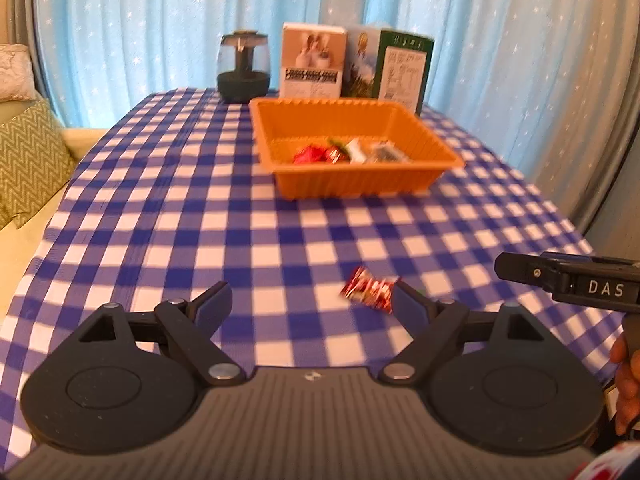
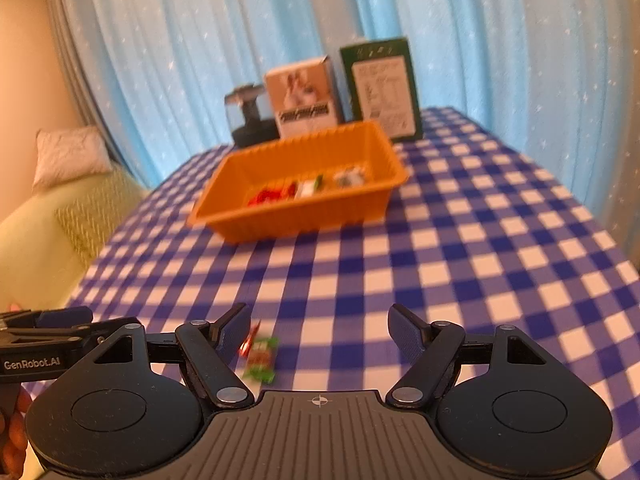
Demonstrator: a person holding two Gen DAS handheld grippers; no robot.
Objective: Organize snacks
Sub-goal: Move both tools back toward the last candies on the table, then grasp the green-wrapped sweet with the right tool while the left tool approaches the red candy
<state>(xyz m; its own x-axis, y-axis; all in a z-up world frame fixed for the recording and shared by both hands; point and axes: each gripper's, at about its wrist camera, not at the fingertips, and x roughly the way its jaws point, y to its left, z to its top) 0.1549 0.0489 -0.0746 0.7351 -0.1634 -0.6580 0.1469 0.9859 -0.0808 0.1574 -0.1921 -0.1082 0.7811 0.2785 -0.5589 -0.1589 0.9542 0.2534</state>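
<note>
While both our grippers hang wide open and empty, the orange tray (image 1: 416, 184) already holds several snacks. Nearer us than the tray, a red candy (image 1: 368, 290) and a green candy (image 2: 262, 358) wait on the cloth, likely next.

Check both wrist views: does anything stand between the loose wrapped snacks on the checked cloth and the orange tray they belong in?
Nothing visible does. The red wrapped candy and the green wrapped candy lie near the open hand-held grippers, left and right. Only bare blue-and-white checked tablecloth stretches to the orange ribbed plastic tray.
</note>
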